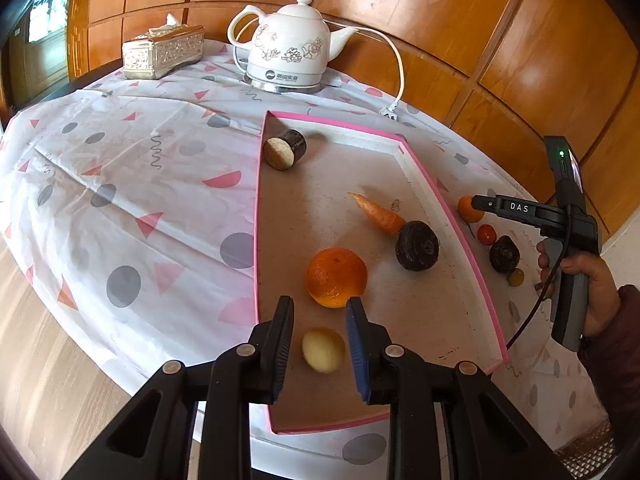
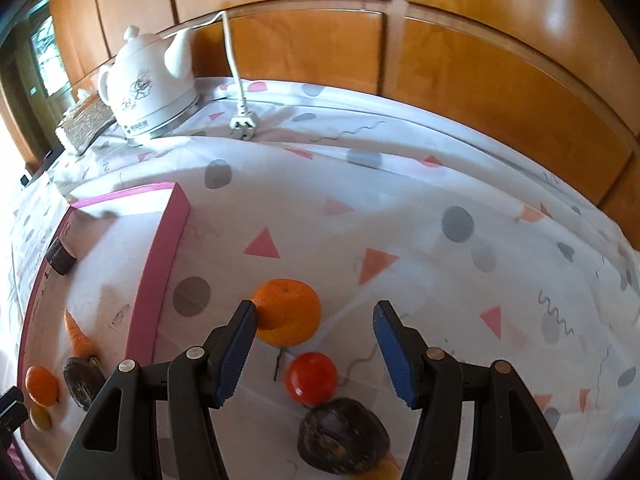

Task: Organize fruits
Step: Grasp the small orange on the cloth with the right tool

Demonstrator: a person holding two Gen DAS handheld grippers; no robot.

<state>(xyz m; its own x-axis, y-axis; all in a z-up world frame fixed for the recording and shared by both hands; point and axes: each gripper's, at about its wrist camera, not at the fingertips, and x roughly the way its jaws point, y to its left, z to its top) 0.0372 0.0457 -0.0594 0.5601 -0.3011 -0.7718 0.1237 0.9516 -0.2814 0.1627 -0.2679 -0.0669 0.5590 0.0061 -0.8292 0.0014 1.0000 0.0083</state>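
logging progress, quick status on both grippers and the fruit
Left gripper open over yellow fruit in pink tray. Right gripper open, empty, above tomato outside tray. Nothing blocking.

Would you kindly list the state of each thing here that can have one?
left gripper: open, empty, above yellow fruit
right gripper: open, empty
pink tray: holds five items
orange: on the cloth, outside the tray
tomato: outside the tray
kettle: lid on, plug lying unplugged

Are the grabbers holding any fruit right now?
No. The left gripper is open over a small yellow fruit; the right gripper is open above a tomato.
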